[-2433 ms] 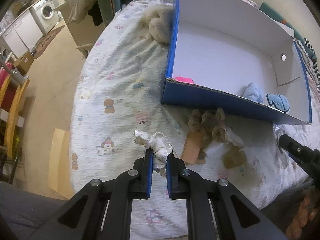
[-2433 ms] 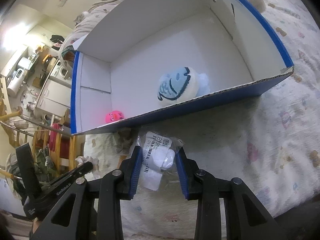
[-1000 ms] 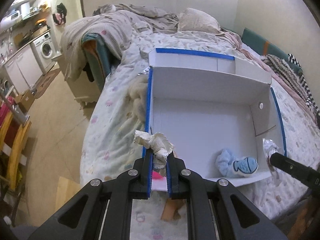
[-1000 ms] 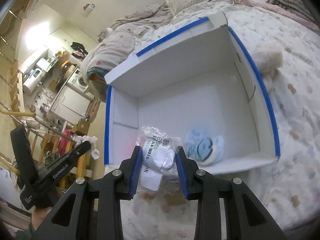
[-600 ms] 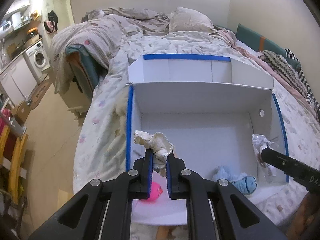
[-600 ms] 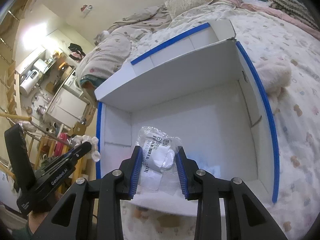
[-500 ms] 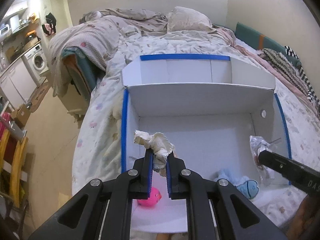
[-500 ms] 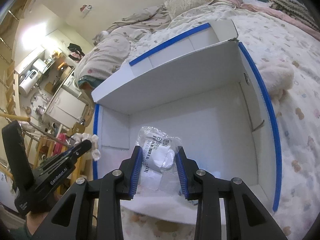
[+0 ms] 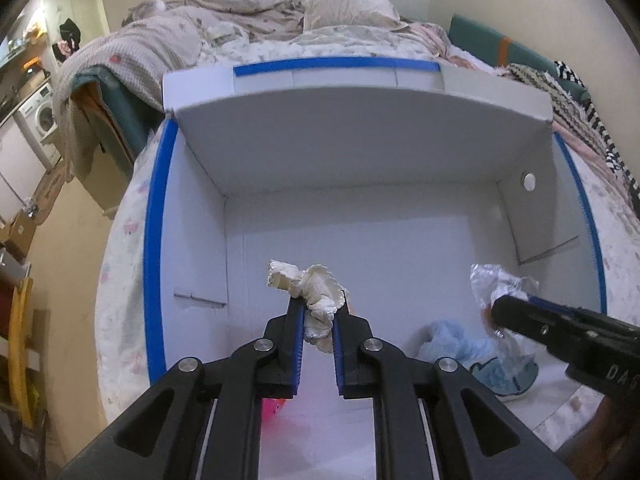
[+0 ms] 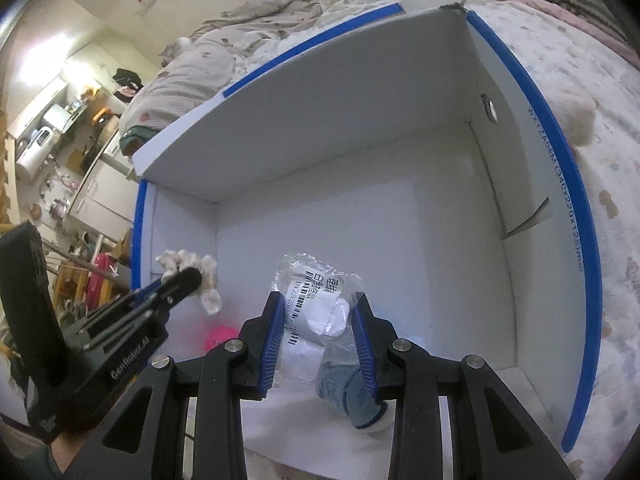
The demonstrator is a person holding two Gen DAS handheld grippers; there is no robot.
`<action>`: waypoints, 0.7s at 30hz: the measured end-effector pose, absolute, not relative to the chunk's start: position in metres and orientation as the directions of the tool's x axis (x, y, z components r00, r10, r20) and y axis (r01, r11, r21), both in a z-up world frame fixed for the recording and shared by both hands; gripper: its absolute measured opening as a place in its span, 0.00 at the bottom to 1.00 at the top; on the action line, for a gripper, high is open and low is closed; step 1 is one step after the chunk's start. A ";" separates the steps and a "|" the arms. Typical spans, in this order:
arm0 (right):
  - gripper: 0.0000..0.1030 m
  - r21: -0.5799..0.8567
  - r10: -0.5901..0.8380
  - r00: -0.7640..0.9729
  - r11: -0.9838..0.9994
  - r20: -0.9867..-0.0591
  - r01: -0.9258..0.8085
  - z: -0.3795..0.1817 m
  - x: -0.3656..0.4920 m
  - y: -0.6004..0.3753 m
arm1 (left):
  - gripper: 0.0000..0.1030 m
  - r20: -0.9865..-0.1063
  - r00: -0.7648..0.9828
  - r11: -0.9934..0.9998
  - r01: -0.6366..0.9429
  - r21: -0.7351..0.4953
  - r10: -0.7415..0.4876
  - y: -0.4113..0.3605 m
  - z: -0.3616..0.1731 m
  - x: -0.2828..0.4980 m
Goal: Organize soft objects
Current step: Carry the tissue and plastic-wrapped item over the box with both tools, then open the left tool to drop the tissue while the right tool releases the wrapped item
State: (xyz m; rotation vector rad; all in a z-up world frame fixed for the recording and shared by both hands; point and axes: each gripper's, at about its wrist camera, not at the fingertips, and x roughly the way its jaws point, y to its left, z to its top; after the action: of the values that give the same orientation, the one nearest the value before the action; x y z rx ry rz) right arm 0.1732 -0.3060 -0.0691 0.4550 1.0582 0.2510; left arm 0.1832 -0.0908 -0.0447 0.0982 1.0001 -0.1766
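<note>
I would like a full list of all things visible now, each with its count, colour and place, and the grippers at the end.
Cardboard box: one, white inside with blue edges, open on the bed.
Blue plush toy: one, light blue, on the box floor, right side.
Pink toy: one, bright pink, on the box floor, left side.
White cloth: one, cream white, held above the box.
Plastic packet: one, clear with a barcode label, held above the box.
Beige plush toy: one, on the bed, outside the box's right wall.
Bed cover: one, white with small prints.
Pillow: one, pale, at the bed's far end.
Washing machine: one, white, far left.
Left gripper: black, blue fingers, shut on the cloth.
Right gripper: black, blue fingers, shut on the packet.
</note>
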 end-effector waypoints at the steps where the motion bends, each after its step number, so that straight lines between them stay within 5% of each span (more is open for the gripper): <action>1: 0.35 0.473 0.408 0.473 0.881 -0.781 0.021 -0.070 0.174 -0.306 | 0.11 -0.850 0.519 0.983 0.184 0.003 -0.095 -0.090 -0.048 0.184; 7: 0.35 0.446 0.391 0.462 0.895 -0.797 0.012 -0.073 0.177 -0.301 | 0.27 -0.874 0.475 0.988 0.150 -0.040 -0.107 -0.087 -0.057 0.188; 9: 0.35 0.440 0.388 0.457 0.898 -0.800 0.008 -0.074 0.177 -0.300 | 0.50 -0.869 0.486 0.989 0.145 -0.026 -0.094 -0.087 -0.055 0.184; 11: 0.35 0.440 0.388 0.453 0.898 -0.802 0.009 -0.075 0.179 -0.300 | 0.63 -0.857 0.511 0.990 0.139 -0.004 -0.075 -0.087 -0.051 0.182; 17: 0.36 0.442 0.390 0.452 0.897 -0.802 0.010 -0.075 0.181 -0.297 | 0.64 -0.848 0.523 0.990 0.142 -0.008 -0.082 -0.082 -0.044 0.177; 21: 0.65 0.442 0.390 0.468 0.897 -0.793 0.002 -0.072 0.179 -0.295 | 0.64 -0.849 0.524 0.991 0.133 -0.003 -0.073 -0.079 -0.042 0.175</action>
State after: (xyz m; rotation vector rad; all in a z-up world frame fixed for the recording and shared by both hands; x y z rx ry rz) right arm 0.1793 -0.2952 -0.0717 0.4134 1.0649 0.2462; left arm 0.1750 -0.0790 -0.0418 0.0644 1.0124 -0.1231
